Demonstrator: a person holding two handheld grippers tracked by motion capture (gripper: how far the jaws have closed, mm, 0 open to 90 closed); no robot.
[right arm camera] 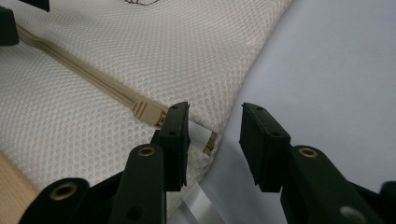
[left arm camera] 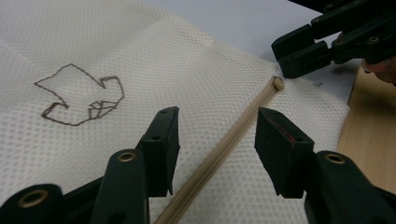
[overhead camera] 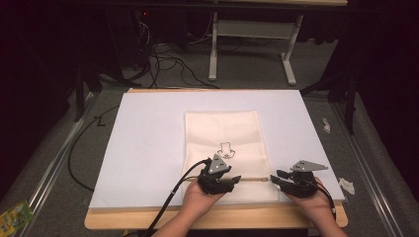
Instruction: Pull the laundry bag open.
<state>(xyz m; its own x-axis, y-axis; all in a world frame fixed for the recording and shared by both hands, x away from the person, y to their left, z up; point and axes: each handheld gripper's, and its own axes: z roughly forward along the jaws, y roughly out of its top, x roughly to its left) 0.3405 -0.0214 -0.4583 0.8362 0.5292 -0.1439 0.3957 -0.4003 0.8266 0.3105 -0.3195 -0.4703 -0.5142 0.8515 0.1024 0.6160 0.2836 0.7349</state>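
Observation:
A cream mesh bag point(overhead camera: 222, 143) with a small brown line drawing point(overhead camera: 226, 149) lies flat on a white sheet point(overhead camera: 148, 138). Its tan zipper point(overhead camera: 254, 178) runs along the near end. My left gripper point(overhead camera: 236, 180) rests on the bag, open, its jaws to either side of the zipper point(left arm camera: 233, 140) with nothing held point(left arm camera: 217, 116). My right gripper point(overhead camera: 276, 177) is at the bag's right edge, open point(right arm camera: 215, 109). Its left jaw is next to the zipper slider point(right arm camera: 148, 112), and the pull tab point(right arm camera: 210, 142) lies between the jaws, untouched.
The sheet covers a wooden table point(overhead camera: 217, 217) whose front edge is just under my hands. Grey floor surrounds it, with cables point(overhead camera: 163, 61) and a white table frame point(overhead camera: 252, 44) beyond. Scraps of paper point(overhead camera: 347, 185) lie at the right, a green packet point(overhead camera: 12, 217) at the lower left.

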